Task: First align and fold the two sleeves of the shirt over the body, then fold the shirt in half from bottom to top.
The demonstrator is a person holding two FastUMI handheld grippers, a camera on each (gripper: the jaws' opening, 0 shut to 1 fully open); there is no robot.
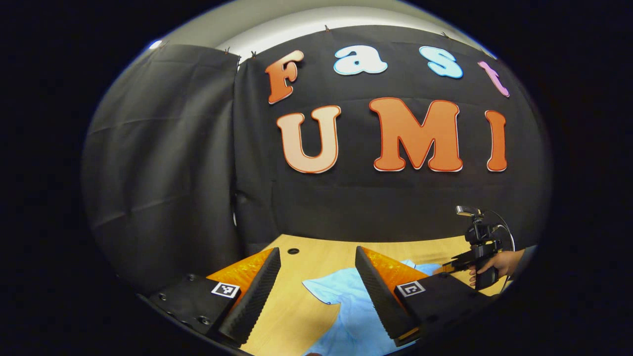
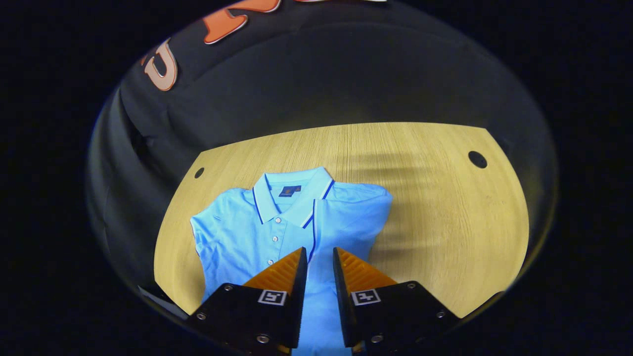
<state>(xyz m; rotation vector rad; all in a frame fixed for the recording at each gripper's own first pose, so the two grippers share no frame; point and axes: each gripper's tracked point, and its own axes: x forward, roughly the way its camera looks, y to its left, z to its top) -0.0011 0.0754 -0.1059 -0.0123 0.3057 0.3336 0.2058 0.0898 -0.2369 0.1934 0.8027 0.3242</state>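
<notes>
Right gripper view: right gripper (image 2: 320, 257), jaws narrowly apart, hovers above centre-frame light-blue polo shirt (image 2: 277, 222); left gripper (image 1: 316, 277) gapes; sleeve-folding probably pending.

Light wood table (image 2: 445, 207) w/ a round hole near far-left corner (image 2: 199, 172) & another near far-right corner (image 2: 477, 159). Black cloth wall (image 1: 163, 163) behind far edge, wrapping round the left side.

The shirt's (image 2: 277, 232) hem is cut off behind the right tongs (image 2: 320, 262); its button placket partly hidden.
</notes>
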